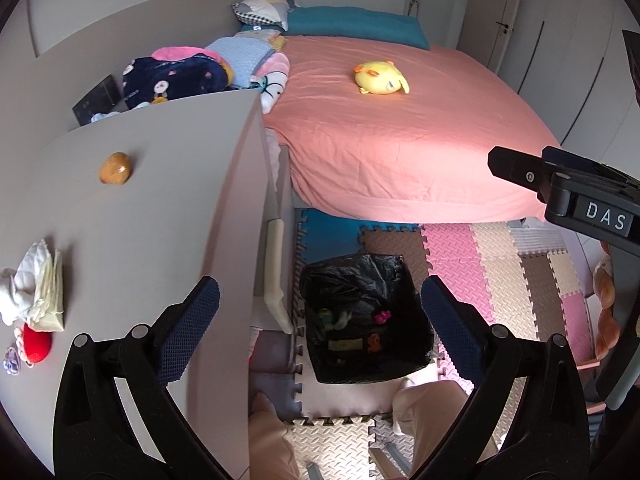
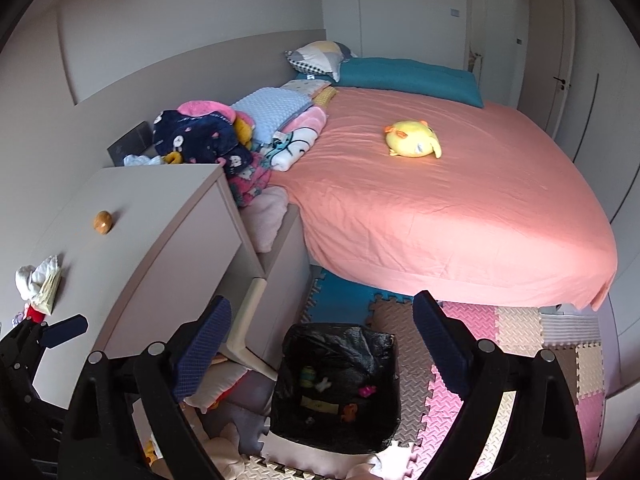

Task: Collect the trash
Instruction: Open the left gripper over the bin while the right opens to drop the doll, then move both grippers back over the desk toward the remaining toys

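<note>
Both tongs were released and gripped nothing. The left tongs (image 1: 320,320) and the right tongs (image 2: 322,344) hung above the bin (image 1: 362,364), which stood on the floor mats (image 1: 512,280) between the surface (image 1: 160,184) and the bed (image 1: 400,140). Small trash bits (image 1: 382,316) lay in its black liner. On the surface sat crumpled tissues (image 1: 36,292) and a brown lump (image 1: 115,168)

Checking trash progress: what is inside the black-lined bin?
The bin holds several small bits: a pink piece, an orange piece, a white scrap. Liner folds hide the near corners.
</note>
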The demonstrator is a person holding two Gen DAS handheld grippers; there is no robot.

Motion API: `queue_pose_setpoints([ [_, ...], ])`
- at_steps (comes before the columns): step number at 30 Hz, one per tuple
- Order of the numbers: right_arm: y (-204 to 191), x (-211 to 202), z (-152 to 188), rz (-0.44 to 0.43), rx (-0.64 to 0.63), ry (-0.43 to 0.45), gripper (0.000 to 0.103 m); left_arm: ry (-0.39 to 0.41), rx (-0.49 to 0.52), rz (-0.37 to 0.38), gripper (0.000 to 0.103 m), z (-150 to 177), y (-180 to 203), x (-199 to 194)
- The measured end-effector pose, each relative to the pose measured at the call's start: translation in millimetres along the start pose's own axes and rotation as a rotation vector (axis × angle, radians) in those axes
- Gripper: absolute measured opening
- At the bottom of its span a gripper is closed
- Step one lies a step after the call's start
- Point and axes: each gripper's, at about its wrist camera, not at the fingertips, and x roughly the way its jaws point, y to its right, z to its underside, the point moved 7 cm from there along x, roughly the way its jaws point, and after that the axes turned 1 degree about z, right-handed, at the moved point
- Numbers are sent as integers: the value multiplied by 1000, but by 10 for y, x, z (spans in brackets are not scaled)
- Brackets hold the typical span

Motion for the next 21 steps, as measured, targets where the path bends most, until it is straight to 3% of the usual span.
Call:
queue_pose_setpoints([
  [21,-1269,-9,126,-138,-129,-12,92,42,-134,-124,98,482,-1108,-501],
])
